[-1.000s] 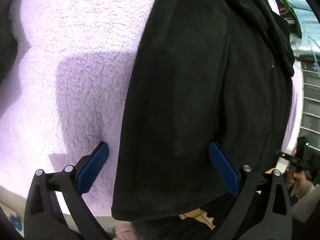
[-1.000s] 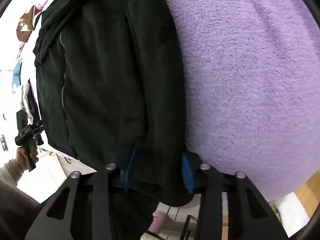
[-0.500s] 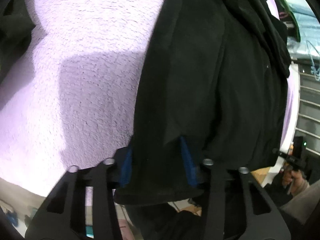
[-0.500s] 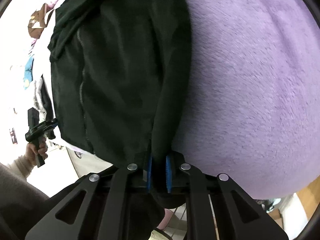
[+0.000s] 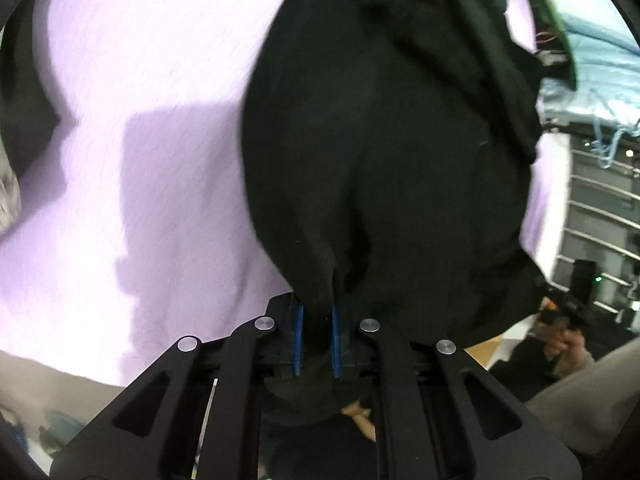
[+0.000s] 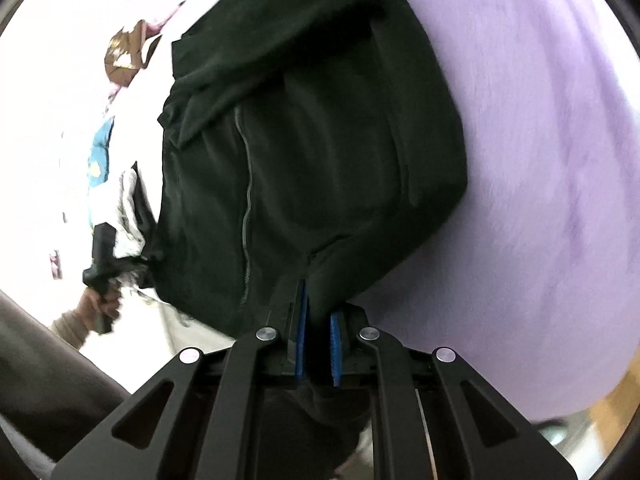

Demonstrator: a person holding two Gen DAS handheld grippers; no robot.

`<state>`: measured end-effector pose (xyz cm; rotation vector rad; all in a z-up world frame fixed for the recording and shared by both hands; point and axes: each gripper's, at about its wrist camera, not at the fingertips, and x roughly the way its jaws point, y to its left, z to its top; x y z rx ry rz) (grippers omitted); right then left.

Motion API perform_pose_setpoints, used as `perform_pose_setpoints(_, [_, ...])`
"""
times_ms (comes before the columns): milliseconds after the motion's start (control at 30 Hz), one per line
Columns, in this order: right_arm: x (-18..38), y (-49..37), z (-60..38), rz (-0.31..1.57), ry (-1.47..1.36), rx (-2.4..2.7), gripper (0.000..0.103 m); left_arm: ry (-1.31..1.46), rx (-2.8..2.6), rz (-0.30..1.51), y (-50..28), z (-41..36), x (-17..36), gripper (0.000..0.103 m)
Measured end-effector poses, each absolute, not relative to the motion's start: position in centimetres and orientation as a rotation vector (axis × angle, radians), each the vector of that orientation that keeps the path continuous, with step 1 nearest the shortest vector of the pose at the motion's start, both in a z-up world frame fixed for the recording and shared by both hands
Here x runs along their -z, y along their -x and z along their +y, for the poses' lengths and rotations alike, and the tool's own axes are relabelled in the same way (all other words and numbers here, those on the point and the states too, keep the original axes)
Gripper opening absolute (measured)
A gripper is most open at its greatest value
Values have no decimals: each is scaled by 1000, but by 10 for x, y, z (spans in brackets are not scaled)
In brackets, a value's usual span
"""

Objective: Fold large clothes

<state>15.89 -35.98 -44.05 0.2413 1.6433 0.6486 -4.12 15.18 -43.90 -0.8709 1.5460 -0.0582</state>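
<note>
A black zip-up fleece jacket (image 5: 380, 140) lies on a fluffy lilac blanket (image 5: 140, 120). My left gripper (image 5: 316, 312) is closing its jaws on a bunched fold of the jacket's near hem, the blue pads (image 5: 298, 332) pressing the cloth. In the right wrist view the jacket (image 6: 320, 140) shows its grey zip, with the blanket (image 6: 540, 160) to its right. My right gripper (image 6: 318, 304) is shut on the hem's other corner, which rises off the blanket. Each view shows the other gripper in a hand (image 6: 96, 304).
Light blue cloth (image 5: 592, 52) and metal rails (image 5: 600, 208) lie beyond the blanket's right side. Other clothes, one blue (image 6: 100, 152) and one brown (image 6: 124, 56), sit left of the jacket. Wooden floor (image 6: 616, 404) shows past the blanket's edge.
The left jaws went from wide open around the hem to pinched on it. The right jaws closed fully. Both grippers rose, and the hem bunched up and lifted with them.
</note>
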Motion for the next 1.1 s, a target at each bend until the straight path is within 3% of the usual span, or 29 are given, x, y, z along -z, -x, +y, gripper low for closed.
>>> perform_pose_setpoints(533, [337, -320, -354, 1299, -264, -750, 9, 844, 125, 1123, -132, 201, 313, 9])
perform_pose_setpoints(800, [317, -391, -328, 1206, -199, -792, 9, 886, 34, 1057, -174, 231, 303, 9])
perform_pose_setpoints(1100, [339, -450, -294, 1197, -142, -758, 8, 892, -16, 1068, -235, 255, 320, 9])
